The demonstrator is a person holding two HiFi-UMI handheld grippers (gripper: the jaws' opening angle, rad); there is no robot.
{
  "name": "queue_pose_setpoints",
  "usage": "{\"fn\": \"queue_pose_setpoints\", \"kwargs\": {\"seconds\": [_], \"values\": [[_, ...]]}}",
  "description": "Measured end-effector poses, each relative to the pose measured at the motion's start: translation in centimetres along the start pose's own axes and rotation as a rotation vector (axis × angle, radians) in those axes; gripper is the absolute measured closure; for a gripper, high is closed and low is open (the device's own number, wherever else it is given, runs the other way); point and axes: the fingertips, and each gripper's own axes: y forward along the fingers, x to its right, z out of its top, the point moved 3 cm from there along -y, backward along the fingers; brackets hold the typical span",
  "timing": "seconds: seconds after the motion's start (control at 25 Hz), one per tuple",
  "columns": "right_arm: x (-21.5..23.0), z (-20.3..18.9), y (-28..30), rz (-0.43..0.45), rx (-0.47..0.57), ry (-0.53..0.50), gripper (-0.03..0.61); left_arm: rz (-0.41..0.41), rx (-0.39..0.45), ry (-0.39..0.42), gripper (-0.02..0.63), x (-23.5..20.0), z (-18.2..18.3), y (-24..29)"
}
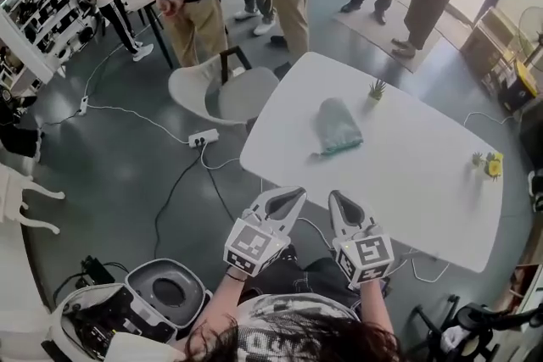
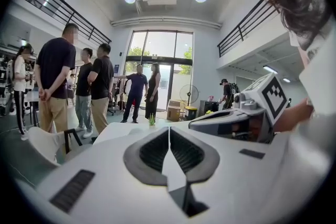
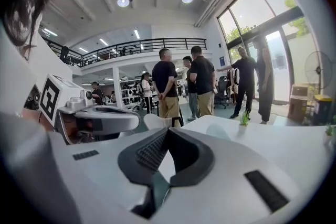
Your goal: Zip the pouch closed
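Both grippers are clenched on nothing: the left gripper [image 1: 293, 197] and the right gripper [image 1: 337, 199] hang side by side at the near edge of the white table [image 1: 407, 191], and each gripper's own view shows its dark ribbed pads pressed together with no object between them. The pouch [image 1: 338, 125] lies well ahead of them on the table top, alone on a bare stretch, with a small potted plant [image 1: 377, 87] near its far side. It is a slumped, teal-grey bag that looks like thin, light fabric, so it will probably wrinkle and slide on the smooth top if it is pulled from one point only. My judgement is that one gripper should pin the cloth at an end of the zip line while the other takes the slider's tab. A darker teal strip along the pouch's near edge may be that zip, but it is too small to be sure. The slider, its tab and how far the mouth gapes cannot be made out. In the gripper views the pouch is hard to pick out beyond the jaws, and the lower edge of the head view cuts off the person's arms.
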Motion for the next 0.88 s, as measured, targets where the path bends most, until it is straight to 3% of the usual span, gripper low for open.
{"fn": "queue_pose_setpoints", "kwargs": {"seconds": [0.44, 0.88], "values": [[3.0, -1.0, 1.9, -0.041, -0.038, 0.036, 0.581, -0.051, -0.084, 0.006, 0.600, -2.2, -2.7, 4.0], [8.2, -2.4, 6.8, 0.036, -0.080, 0.059, 0.581, -0.078, -0.288, 0.080, 0.597, -6.9, -10.0, 11.5]]}}
